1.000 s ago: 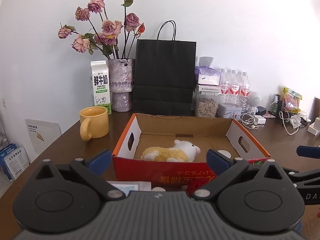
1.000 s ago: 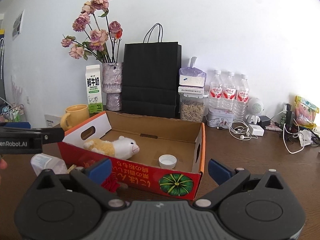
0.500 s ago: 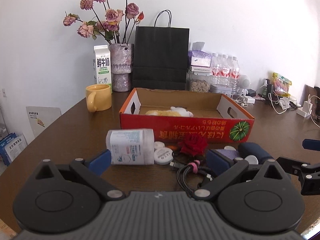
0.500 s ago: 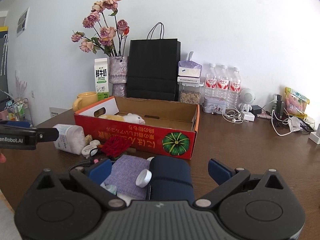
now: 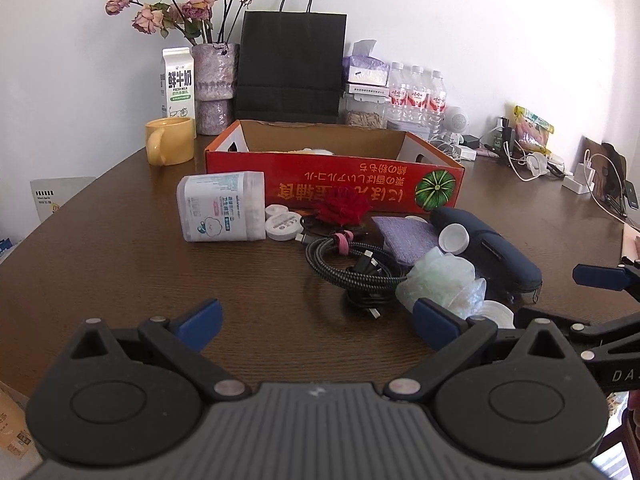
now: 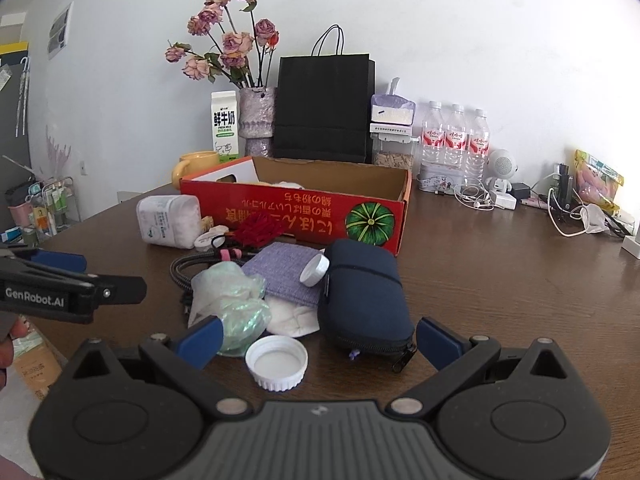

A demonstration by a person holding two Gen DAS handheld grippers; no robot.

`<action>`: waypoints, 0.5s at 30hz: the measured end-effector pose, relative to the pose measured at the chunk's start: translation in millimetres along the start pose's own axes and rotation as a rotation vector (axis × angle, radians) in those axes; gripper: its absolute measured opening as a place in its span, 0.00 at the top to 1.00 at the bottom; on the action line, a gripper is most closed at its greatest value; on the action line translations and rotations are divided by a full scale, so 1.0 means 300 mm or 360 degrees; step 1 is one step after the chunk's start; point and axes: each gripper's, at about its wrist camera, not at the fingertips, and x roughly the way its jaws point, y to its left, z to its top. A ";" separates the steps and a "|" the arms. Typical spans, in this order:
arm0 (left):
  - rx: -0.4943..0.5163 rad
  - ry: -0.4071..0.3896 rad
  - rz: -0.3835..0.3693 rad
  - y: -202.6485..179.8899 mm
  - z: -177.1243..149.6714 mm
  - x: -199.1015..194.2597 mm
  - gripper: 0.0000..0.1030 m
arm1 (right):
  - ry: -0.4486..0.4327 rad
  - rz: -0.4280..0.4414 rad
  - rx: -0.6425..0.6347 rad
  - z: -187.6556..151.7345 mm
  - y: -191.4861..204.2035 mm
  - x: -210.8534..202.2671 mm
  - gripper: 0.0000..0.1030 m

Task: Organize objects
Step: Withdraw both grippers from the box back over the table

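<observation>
- Low over the near edge of the table (image 5: 120, 248), the left tool (image 5: 316, 320) has its blue-tipped fingers spread wide with nothing between them.
- The right tool (image 6: 318, 340) is likewise spread wide and empty, with a white bottle cap (image 6: 277, 362) lying on the table between its fingers.
- Just beyond that cap, against the near side of the red cardboard box (image 6: 296, 212), lies a heap: a navy zip pouch (image 6: 366, 300), a purple cloth (image 6: 286, 272), a crumpled clear bag (image 6: 230, 296) and a coiled braided cable (image 5: 344, 260).
- Touching the box's front wall sits a red fabric rose (image 5: 346, 208).
- Left of the rose, a white tub of cotton swabs (image 5: 222, 206) lies on its side, well in front of the box.
- Left of the box stands a yellow mug (image 5: 170, 140).
</observation>
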 end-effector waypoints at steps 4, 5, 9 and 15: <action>0.0006 0.0016 -0.0007 -0.008 -0.015 0.004 0.00 | 0.0039 0.0014 -0.0035 -0.028 0.019 0.021 0.01; 0.0009 0.0020 -0.0006 -0.008 -0.017 0.006 0.00 | 0.0048 0.0025 -0.0042 -0.034 0.022 0.027 0.02; 0.0011 0.0035 -0.0007 -0.009 -0.023 0.015 0.00 | 0.0065 0.0050 -0.0054 -0.046 0.031 0.058 0.11; 0.0025 0.0042 -0.0028 -0.016 -0.028 0.022 0.00 | 0.0075 0.0086 -0.0036 -0.052 0.033 0.096 0.46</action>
